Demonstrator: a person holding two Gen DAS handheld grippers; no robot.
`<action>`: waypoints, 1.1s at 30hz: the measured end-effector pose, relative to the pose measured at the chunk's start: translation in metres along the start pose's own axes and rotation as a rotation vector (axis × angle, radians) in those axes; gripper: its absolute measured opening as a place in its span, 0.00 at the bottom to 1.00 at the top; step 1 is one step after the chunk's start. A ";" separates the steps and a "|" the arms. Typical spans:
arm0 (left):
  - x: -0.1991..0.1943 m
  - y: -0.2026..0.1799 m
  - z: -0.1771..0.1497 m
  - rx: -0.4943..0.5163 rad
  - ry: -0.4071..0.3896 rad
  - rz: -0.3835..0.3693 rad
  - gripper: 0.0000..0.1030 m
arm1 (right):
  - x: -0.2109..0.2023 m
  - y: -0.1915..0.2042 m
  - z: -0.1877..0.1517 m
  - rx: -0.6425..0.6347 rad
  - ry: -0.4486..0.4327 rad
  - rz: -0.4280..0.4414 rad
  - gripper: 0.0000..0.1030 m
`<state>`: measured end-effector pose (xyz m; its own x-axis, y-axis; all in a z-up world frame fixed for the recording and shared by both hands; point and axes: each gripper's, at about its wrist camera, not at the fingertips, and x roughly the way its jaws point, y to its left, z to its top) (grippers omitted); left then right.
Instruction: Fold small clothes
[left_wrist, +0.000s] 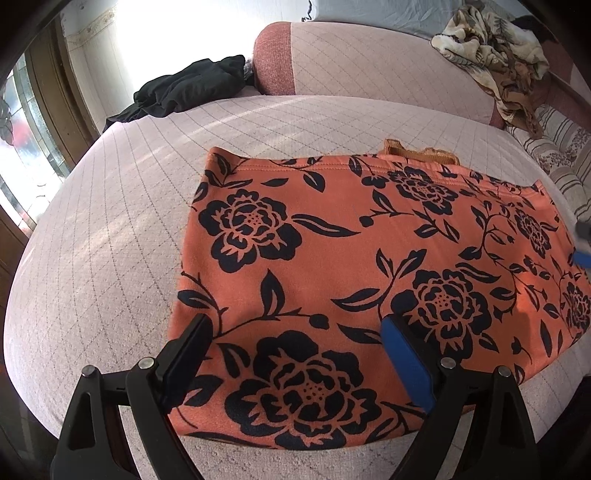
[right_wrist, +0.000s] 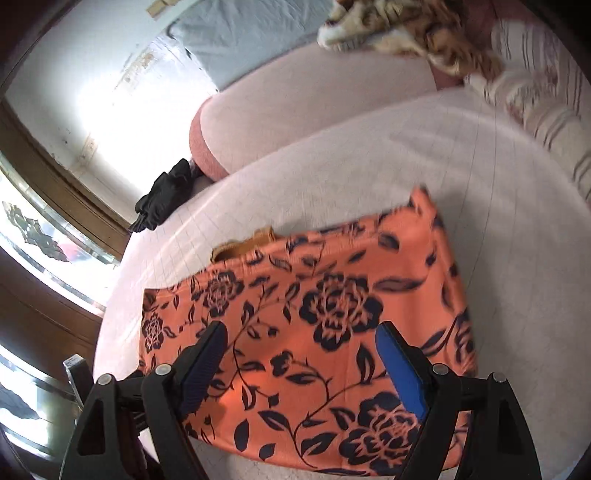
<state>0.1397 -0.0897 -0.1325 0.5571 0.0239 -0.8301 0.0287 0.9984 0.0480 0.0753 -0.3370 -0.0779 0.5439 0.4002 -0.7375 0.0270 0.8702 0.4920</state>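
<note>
An orange garment with a black flower print (left_wrist: 332, 258) lies folded flat in a rough rectangle on the pink quilted cushion (left_wrist: 110, 240). A brown inner edge (left_wrist: 421, 153) peeks out along its far side. My left gripper (left_wrist: 295, 321) hovers open over the garment's near left part, and nothing sits between its fingers. In the right wrist view the same garment (right_wrist: 332, 332) fills the lower middle, and the brown edge (right_wrist: 243, 247) shows at its far left. My right gripper (right_wrist: 301, 326) stands open over the near right part, its pads off the cloth.
A black crumpled garment (left_wrist: 192, 88) lies at the far left of the cushion. A pink backrest bolster (left_wrist: 369, 62) runs behind it. A brown patterned blanket (left_wrist: 491, 48) and a striped pillow (left_wrist: 561, 155) sit at the far right. A window (left_wrist: 33, 147) is on the left.
</note>
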 end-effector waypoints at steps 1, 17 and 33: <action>-0.008 0.007 0.000 -0.023 -0.013 -0.011 0.90 | 0.018 -0.020 -0.008 0.058 0.048 -0.048 0.82; -0.019 0.058 -0.021 -0.141 0.059 -0.033 0.81 | -0.019 0.007 -0.034 0.070 -0.097 -0.095 0.84; -0.038 0.086 -0.024 -0.188 0.016 -0.002 0.81 | 0.074 0.097 -0.079 -0.050 0.130 0.059 0.83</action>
<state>0.1009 -0.0038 -0.1099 0.5437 0.0214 -0.8390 -0.1266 0.9903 -0.0568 0.0517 -0.2003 -0.1214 0.4296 0.4820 -0.7636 -0.0449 0.8560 0.5150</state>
